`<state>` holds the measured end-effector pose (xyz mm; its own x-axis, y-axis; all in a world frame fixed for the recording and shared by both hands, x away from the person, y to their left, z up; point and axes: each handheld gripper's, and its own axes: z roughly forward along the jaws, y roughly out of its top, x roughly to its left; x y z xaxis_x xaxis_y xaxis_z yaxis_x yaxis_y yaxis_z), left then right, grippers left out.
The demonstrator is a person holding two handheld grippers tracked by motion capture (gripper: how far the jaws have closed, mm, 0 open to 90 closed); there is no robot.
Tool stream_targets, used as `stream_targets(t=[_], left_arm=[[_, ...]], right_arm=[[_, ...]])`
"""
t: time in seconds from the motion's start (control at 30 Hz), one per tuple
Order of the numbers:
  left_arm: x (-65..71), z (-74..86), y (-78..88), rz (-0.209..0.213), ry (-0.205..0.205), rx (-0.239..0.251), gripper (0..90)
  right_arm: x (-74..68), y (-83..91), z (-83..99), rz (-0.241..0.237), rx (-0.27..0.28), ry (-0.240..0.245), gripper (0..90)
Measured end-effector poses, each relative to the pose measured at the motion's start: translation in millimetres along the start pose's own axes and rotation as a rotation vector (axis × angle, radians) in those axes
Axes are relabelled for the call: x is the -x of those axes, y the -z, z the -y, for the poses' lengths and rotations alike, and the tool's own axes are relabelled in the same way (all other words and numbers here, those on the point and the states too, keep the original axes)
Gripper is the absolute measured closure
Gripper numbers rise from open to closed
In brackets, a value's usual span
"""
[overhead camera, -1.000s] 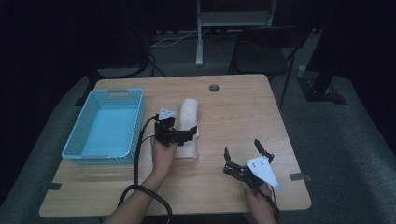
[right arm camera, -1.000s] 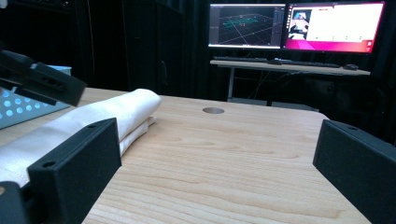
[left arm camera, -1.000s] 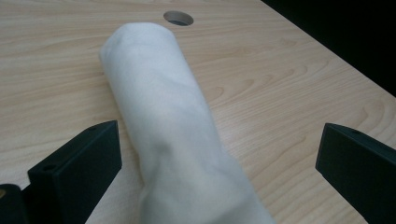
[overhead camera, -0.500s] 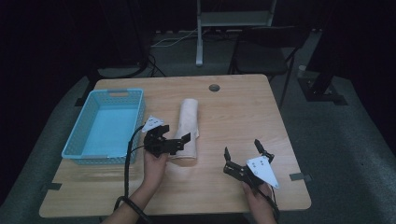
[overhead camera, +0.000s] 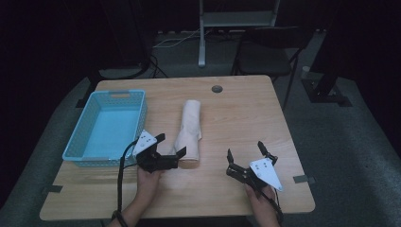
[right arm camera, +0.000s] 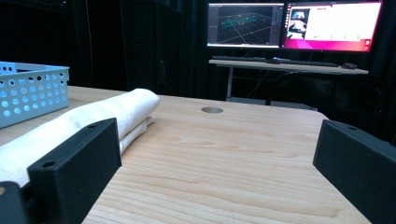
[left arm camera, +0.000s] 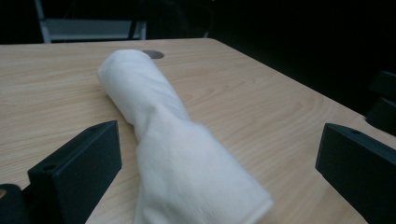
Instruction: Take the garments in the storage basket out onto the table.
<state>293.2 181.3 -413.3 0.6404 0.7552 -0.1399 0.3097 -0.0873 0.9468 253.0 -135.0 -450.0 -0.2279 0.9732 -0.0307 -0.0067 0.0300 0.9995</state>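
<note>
Left gripper (overhead camera: 171, 144) is sitting low and left of centre in the high view, its jaws spread wide and reaching toward the near end of the rolled white towel (overhead camera: 189, 132). That towel is lying on the wooden table (overhead camera: 236, 118) in the middle of the frame, running from its far end up near the centre down to the near end just beside the left gripper's tips. Looking along the left gripper's own view, the towel (left arm camera: 187, 172) is filling the lower centre, its near end sitting between the two black jaws, with bare wood showing on either side, so nothing is clamped. Over at the lower right of the high view, the right gripper (overhead camera: 246, 152) is resting well apart from the towel, jaws likewise parted and holding nothing. A blue basket (overhead camera: 78, 153) is sitting at the left of the frame, just beside the left gripper and near the towel. A small round hole (overhead camera: 217, 88) is showing in the table toward the upper centre, beyond the towel's far end. In the right gripper view, two lit monitors (right arm camera: 294, 23) are glowing at the upper right.
</note>
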Motion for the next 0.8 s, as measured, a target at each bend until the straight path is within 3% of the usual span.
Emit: stream_targets(t=[0.17,0.27,0.37,0.47,0.6,0.7,0.8], left_arm=[[1.1,12.3,9.3,0.008,-0.06,-0.003,0.0],[-0.3,15.8,12.8,0.007,-0.077,0.002,0.0],[-0.8,20.9,17.2,-0.012,-0.102,0.02,0.0],[-1.6,23.4,23.5,-0.031,-0.099,0.044,0.0],[2.2,25.4,39.9,-0.123,-0.122,0.115,0.0],[0.7,28.2,49.0,-0.139,-0.111,0.128,0.0],[-6.7,32.5,57.2,-0.139,-0.074,0.116,0.0]], right_arm=[[0.0,-0.1,0.0,0.001,-0.001,-0.001,0.2],[0.0,-0.1,0.0,0.0,-0.001,0.0,0.2],[0.0,-0.1,0.0,0.001,-0.001,0.001,0.2],[0.0,0.0,0.0,0.001,0.0,-0.001,0.2],[0.1,-0.1,0.0,0.0,0.0,-0.002,0.2],[0.0,0.1,0.1,0.001,0.0,-0.004,0.2],[-0.1,0.1,0.1,0.001,0.001,-0.003,0.2]])
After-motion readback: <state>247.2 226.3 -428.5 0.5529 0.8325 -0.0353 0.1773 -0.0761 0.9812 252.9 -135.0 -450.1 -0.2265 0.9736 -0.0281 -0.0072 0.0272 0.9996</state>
